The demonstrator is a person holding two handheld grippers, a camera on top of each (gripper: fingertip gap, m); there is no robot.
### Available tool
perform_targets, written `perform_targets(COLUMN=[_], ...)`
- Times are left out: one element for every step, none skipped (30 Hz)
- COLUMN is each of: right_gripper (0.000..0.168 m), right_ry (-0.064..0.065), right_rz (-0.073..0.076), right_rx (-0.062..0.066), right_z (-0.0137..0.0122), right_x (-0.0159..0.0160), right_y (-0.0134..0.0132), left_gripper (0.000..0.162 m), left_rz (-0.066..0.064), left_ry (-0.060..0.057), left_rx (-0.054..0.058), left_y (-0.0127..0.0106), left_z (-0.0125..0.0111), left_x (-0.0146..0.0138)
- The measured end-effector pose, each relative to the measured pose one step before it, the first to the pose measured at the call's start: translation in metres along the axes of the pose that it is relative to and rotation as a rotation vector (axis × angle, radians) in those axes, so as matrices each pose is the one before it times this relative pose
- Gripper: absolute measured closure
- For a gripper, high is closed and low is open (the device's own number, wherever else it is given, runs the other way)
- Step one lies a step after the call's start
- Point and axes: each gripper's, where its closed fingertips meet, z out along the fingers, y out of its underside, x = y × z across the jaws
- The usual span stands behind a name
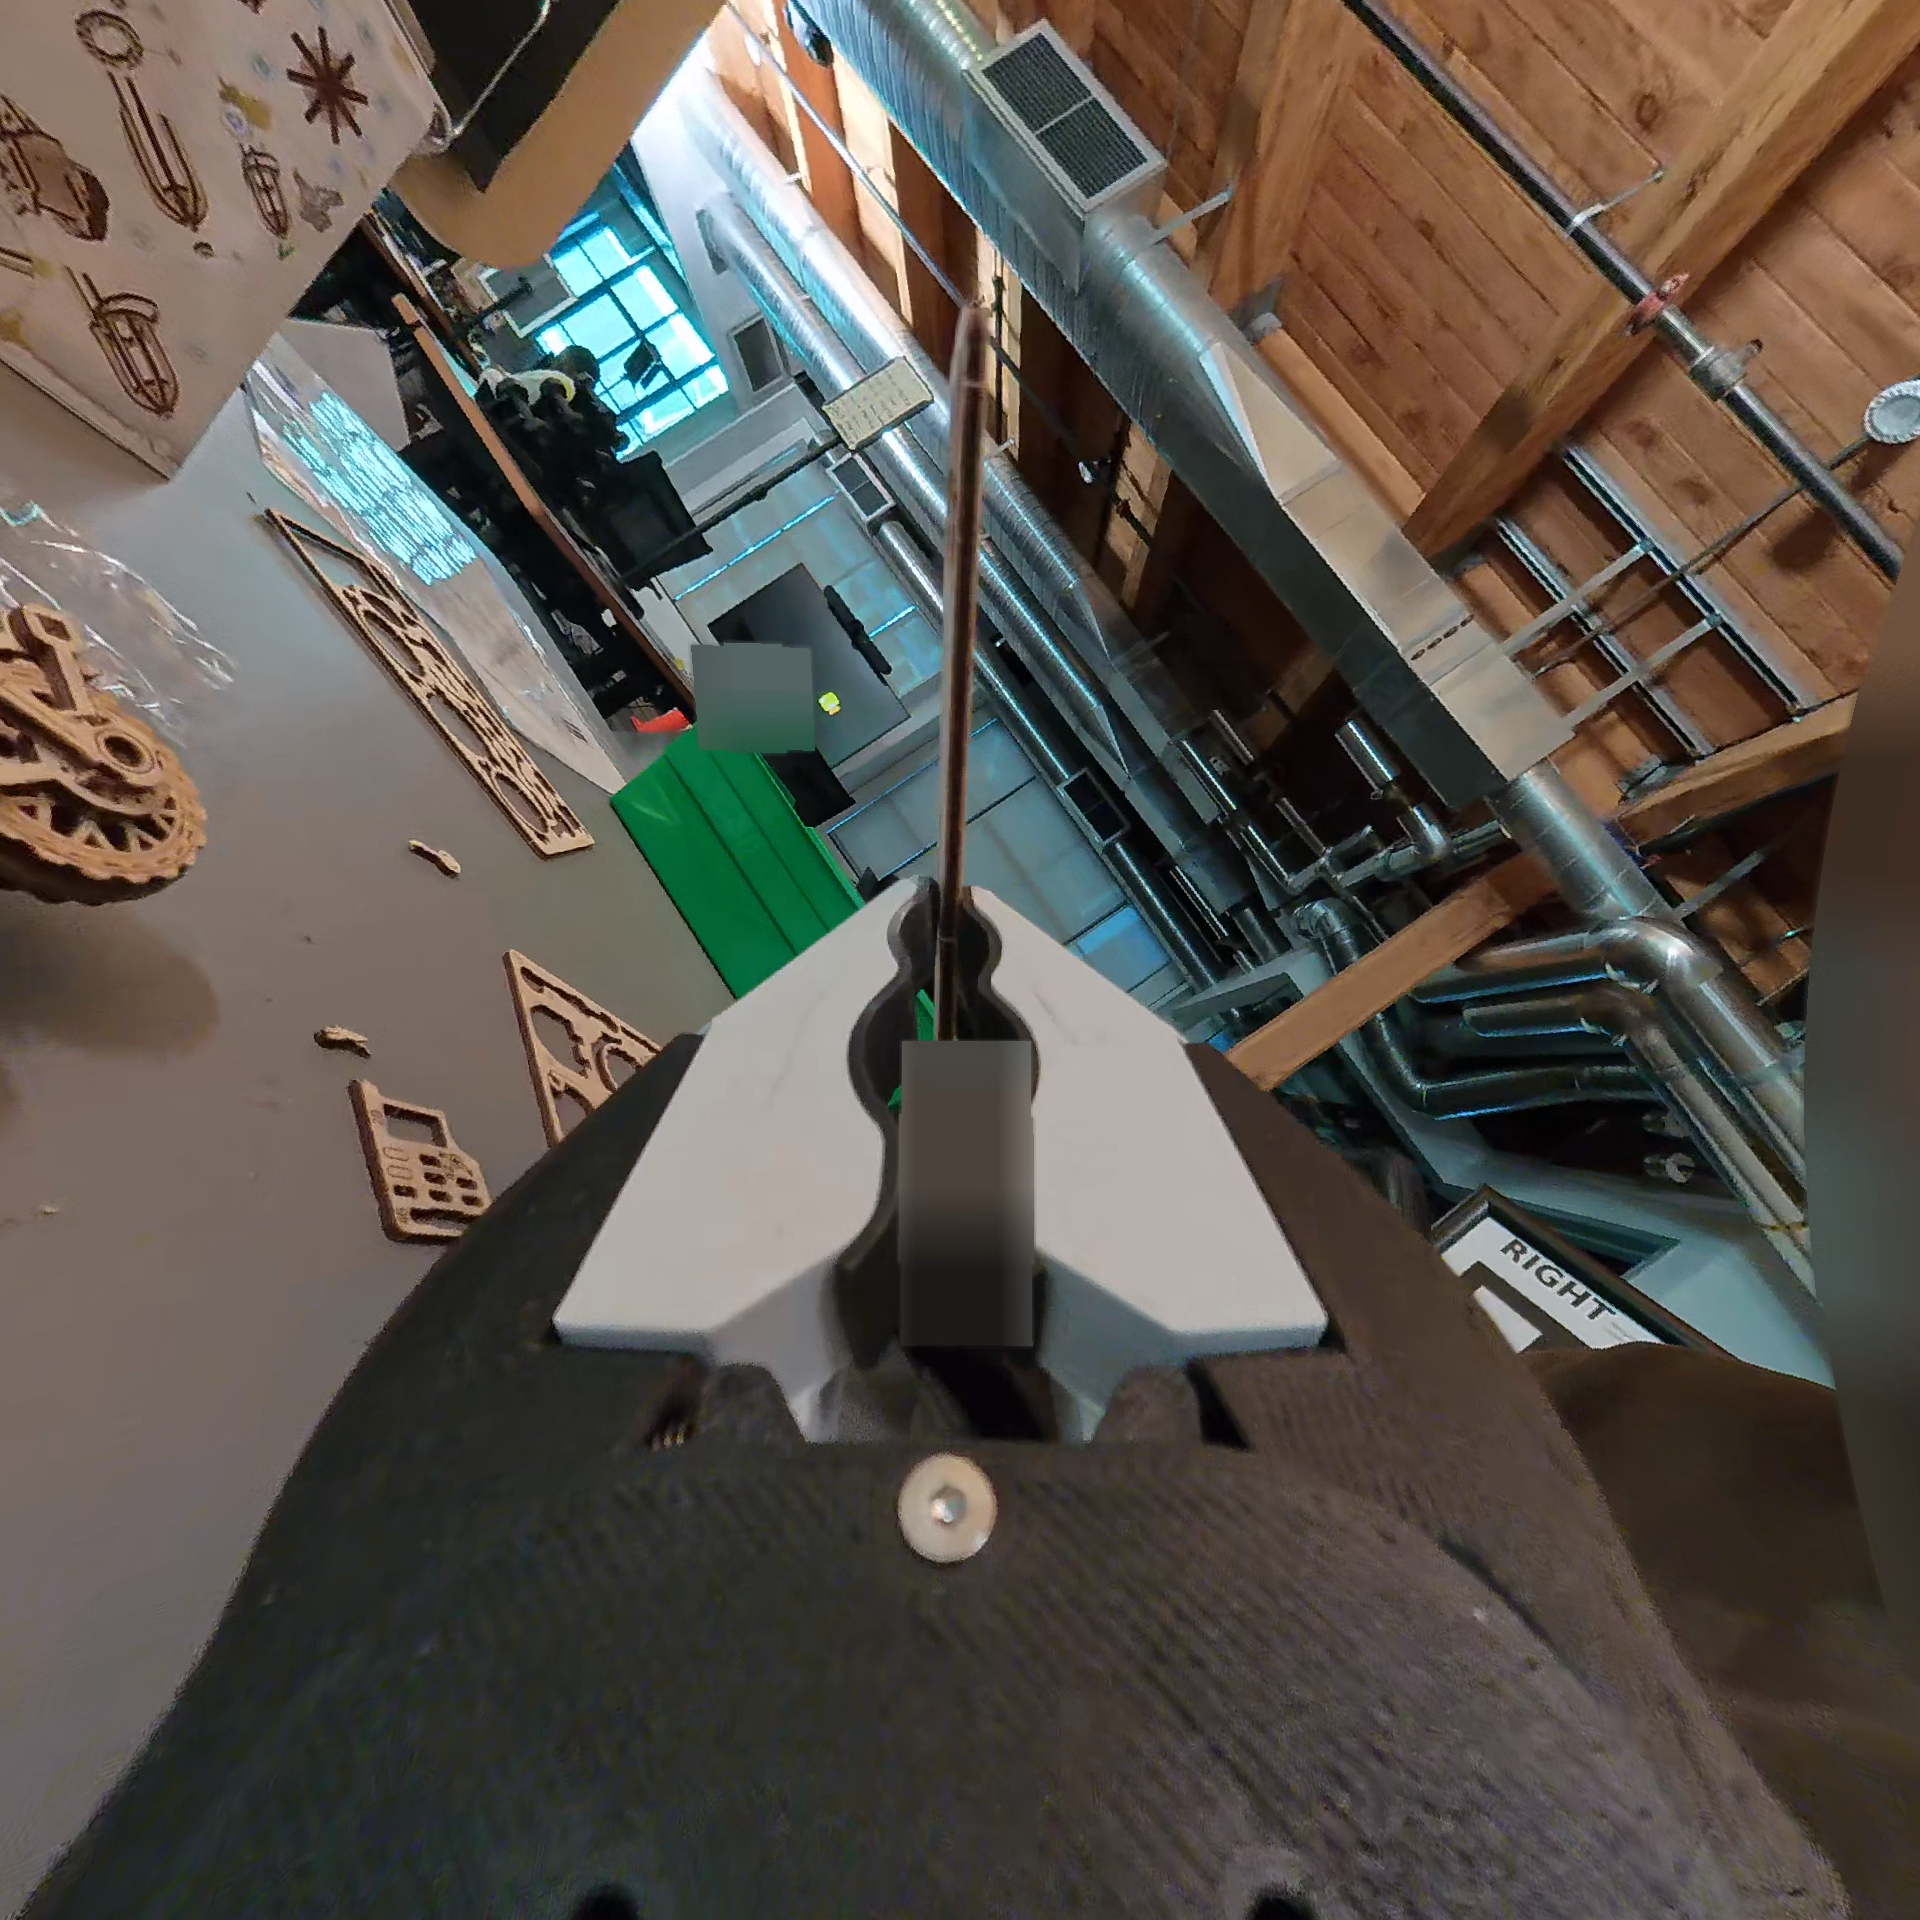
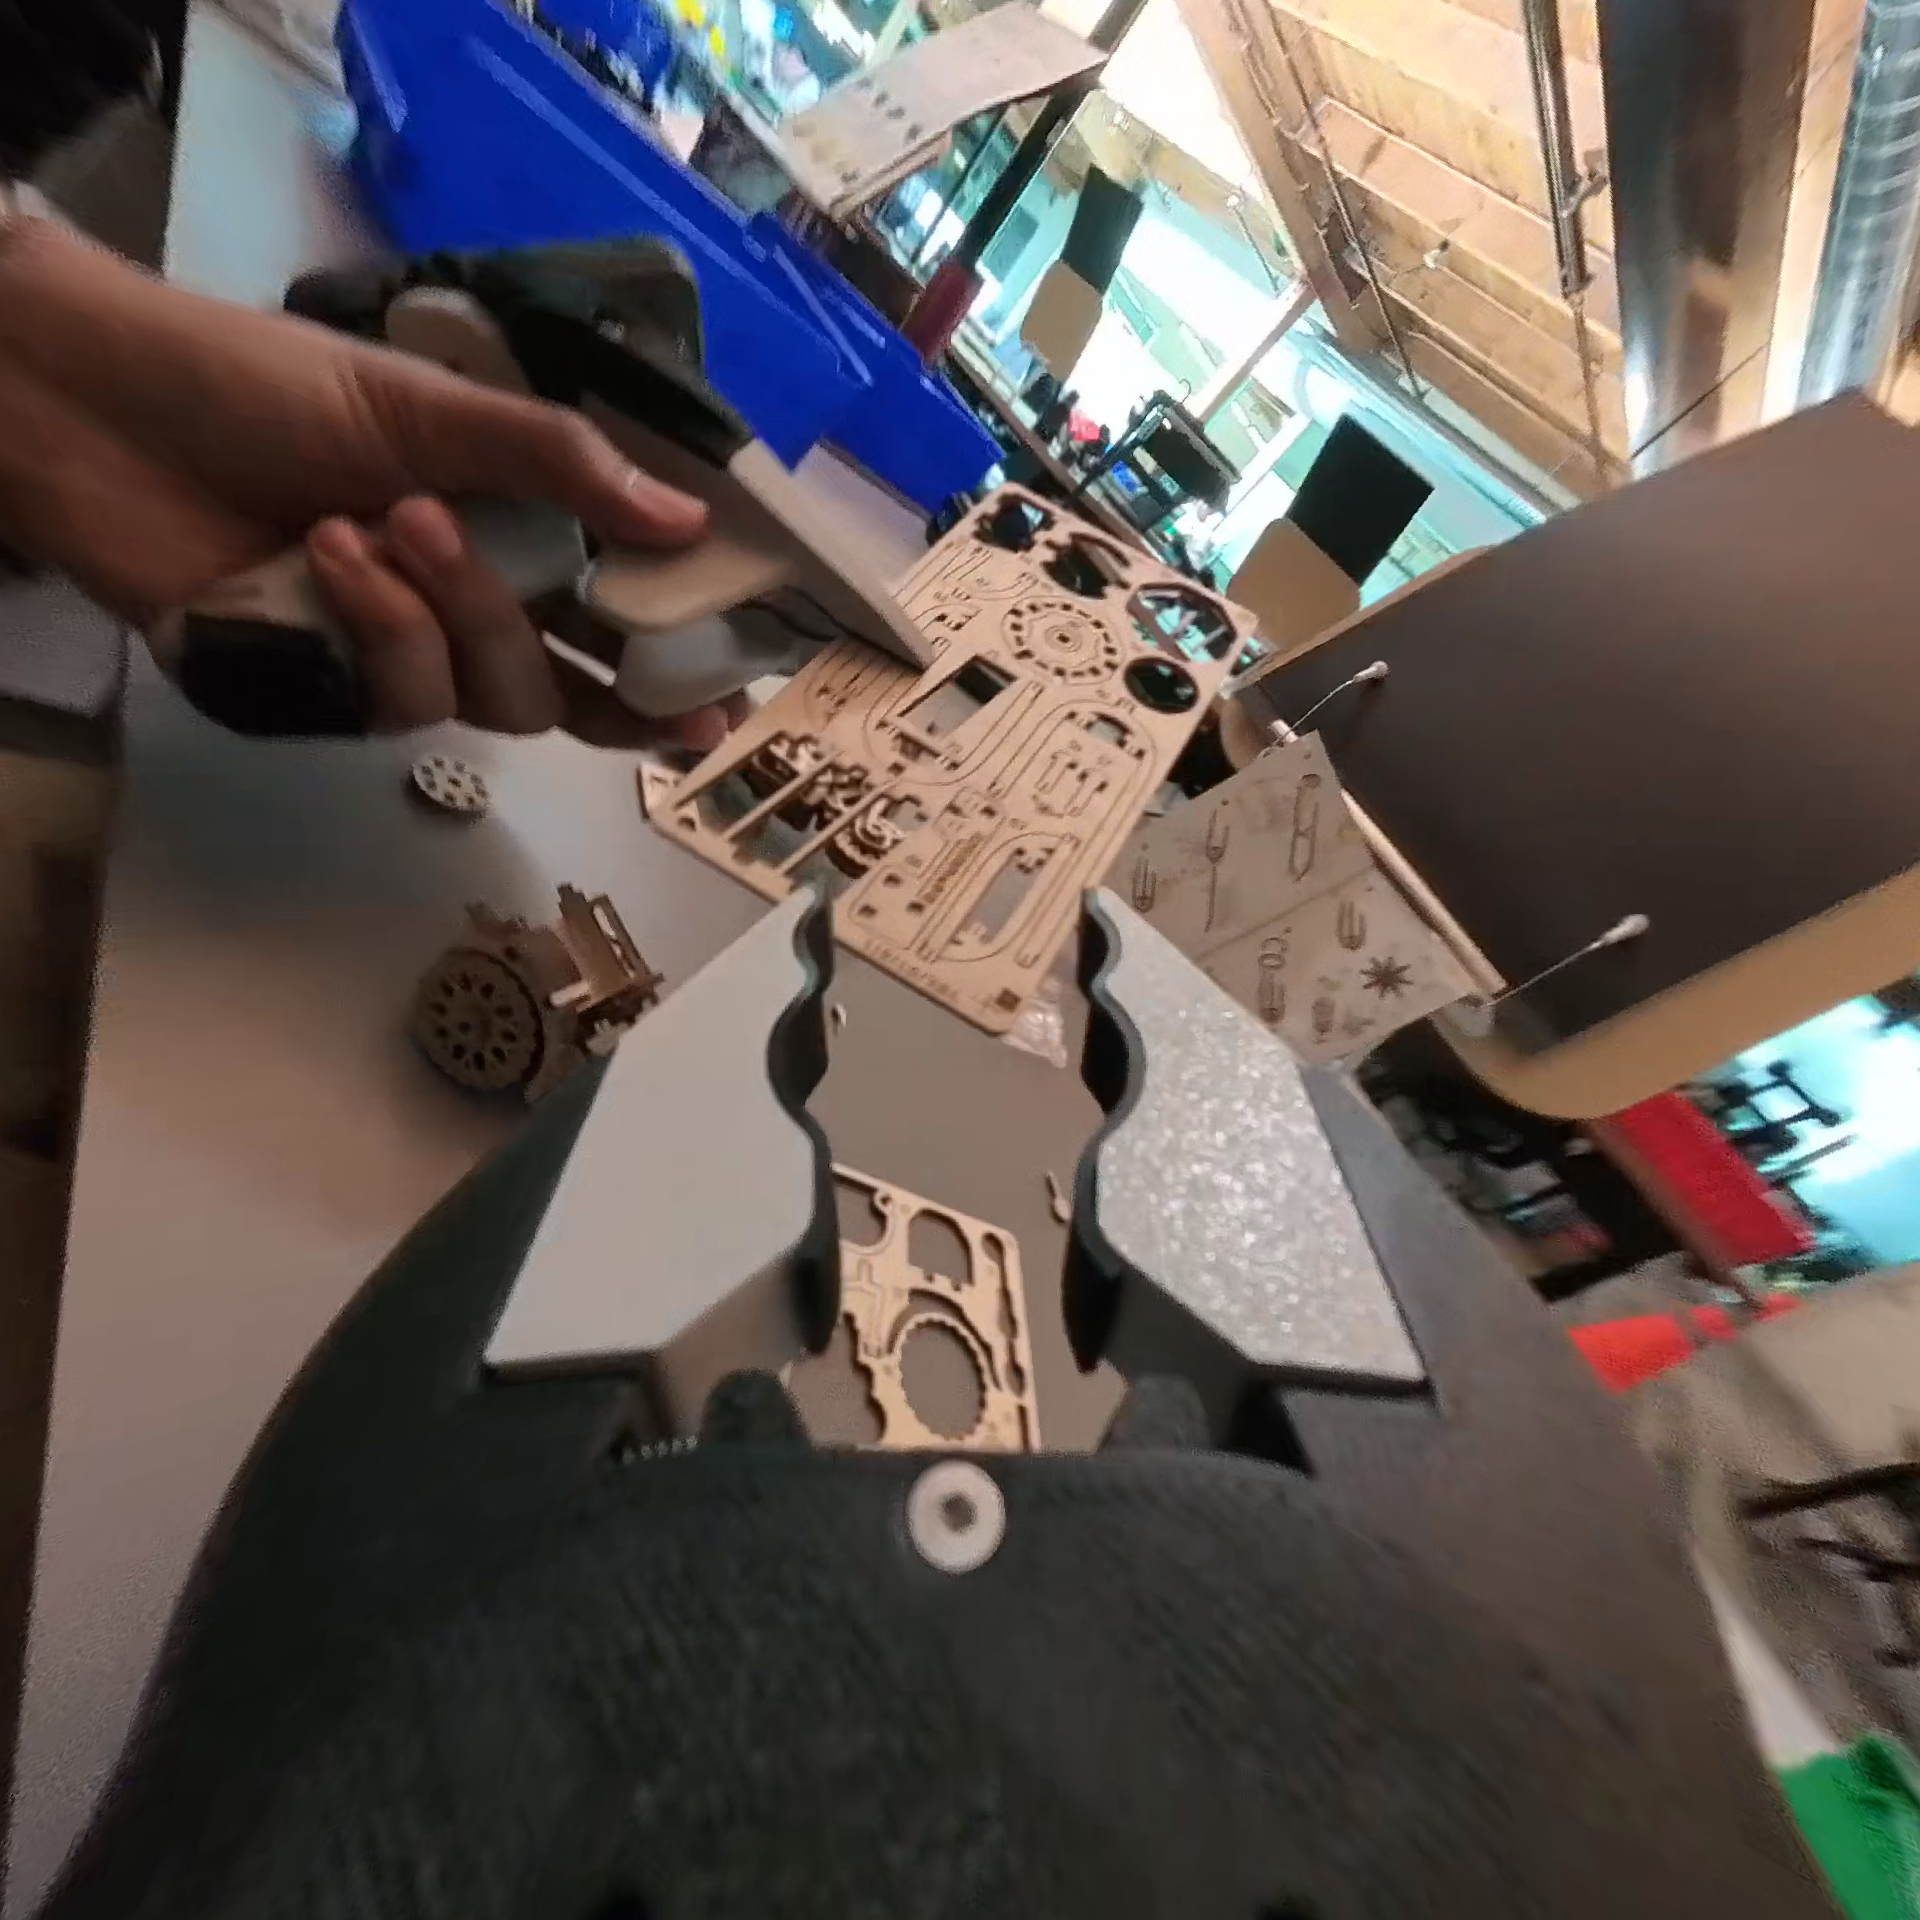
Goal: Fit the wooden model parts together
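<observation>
My left gripper [image 1: 940, 894] is shut on a thin laser-cut wooden sheet [image 1: 961, 623], seen edge-on and rising up from between the fingers. In the right wrist view a hand holds this left gripper [image 2: 873, 634], which grips the same sheet [image 2: 987, 769] by its upper left edge and tilts it above the table. My right gripper [image 2: 951, 925] is open and empty, just in front of the sheet's lower edge. A part-built wooden gear model [image 2: 520, 1018] stands on the table to the left; it also shows in the left wrist view [image 1: 83, 758].
On the grey table [image 1: 260, 987] lie a cut-out wooden frame [image 1: 436, 686], a triangular offcut [image 1: 582, 1039] and a small rectangular piece [image 1: 416, 1164]. Another fret piece [image 2: 935, 1340] lies under my right gripper, a small disc [image 2: 449, 781] farther left. A printed box [image 2: 1299, 914], a blue bin [image 2: 623, 208] and a green bin [image 1: 727, 831] border the area. Left tips to right tips: about 8 cm.
</observation>
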Motion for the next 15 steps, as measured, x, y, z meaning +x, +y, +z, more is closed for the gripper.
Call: perform_targets(right_gripper=[0.122, 0.122, 0.122, 0.122, 0.121, 0.121, 0.12, 0.12, 0.119, 0.119, 0.118, 0.118, 0.118, 0.117, 0.116], right_ry=[-0.0027, 0.0006, 0.0013, -0.0053, -0.0079, -0.0094, -0.0155, -0.02, -0.0203, -0.0262, -0.0291, -0.0316, -0.0409, -0.0367, -0.0306], right_rz=[0.0608, 0.062, 0.0659, 0.0699, 0.0702, 0.0698, 0.0702, 0.071, 0.0719, 0.0725, 0.0729, 0.0718, 0.0681, 0.0643, 0.0608], right_rx=[0.0179, 0.0114, 0.0072, 0.0062, 0.0043, 0.0035, 0.0037, 0.0012, -0.0004, -0.0016, -0.0057, -0.0103, -0.0125, -0.0154, -0.0132], right_z=[-0.00139, -0.00092, -0.00034, 0.00005, 0.00036, 0.00045, 0.00054, 0.00075, 0.00089, 0.00122, 0.00152, 0.00208, 0.00211, 0.00221, 0.00216], right_x=[0.00446, 0.00494, 0.00486, 0.00367, 0.00299, 0.00251, 0.00145, 0.00052, 0.00027, -0.00086, -0.00139, -0.00178, -0.00303, -0.00234, -0.00141], right_y=[-0.0008, 0.0002, 0.00072, 0.00091, 0.00106, 0.0009, 0.00067, 0.00081, 0.00099, 0.00128, 0.00221, 0.00312, 0.00367, 0.00393, 0.00348], left_gripper=[0.162, 0.162, 0.162, 0.162, 0.162, 0.162, 0.162, 0.162, 0.162, 0.162, 0.162, 0.162, 0.162, 0.162, 0.162], left_rz=[0.0034, 0.0026, 0.0023, 0.0012, -0.0016, -0.0036, -0.0049, -0.0087, -0.0096, -0.0084, -0.0066, -0.0051, -0.0074, -0.0074, -0.006], left_ry=[0.0012, 0.0013, 0.0024, 0.0037, 0.0032, 0.0042, 0.0072, 0.0077, 0.0071, 0.0048, 0.003, 0.0052, 0.006, 0.0061, 0.0064], left_rx=[-0.0055, -0.0064, -0.0071, -0.0096, -0.0134, -0.0158, -0.0158, -0.0195, -0.0197, -0.0188, -0.0188, -0.0172, -0.017, -0.0153, -0.0141], left_y=[0.00025, 0.00056, 0.00084, 0.00137, 0.00209, 0.00245, 0.00271, 0.00323, 0.00334, 0.00327, 0.00325, 0.00306, 0.0029, 0.00257, 0.00247], left_z=[0.00009, 0.00012, 0.00038, 0.00055, 0.00081, 0.00095, 0.00108, 0.0013, 0.00136, 0.0013, 0.00126, 0.00121, 0.00121, 0.00127, 0.0011], left_x=[-0.00019, -0.00004, 0.00022, 0.0003, 0.00021, 0.00014, 0.00051, 0.00043, 0.00031, 0.00013, -0.00011, 0.0002, 0.00042, 0.00053, 0.00059])
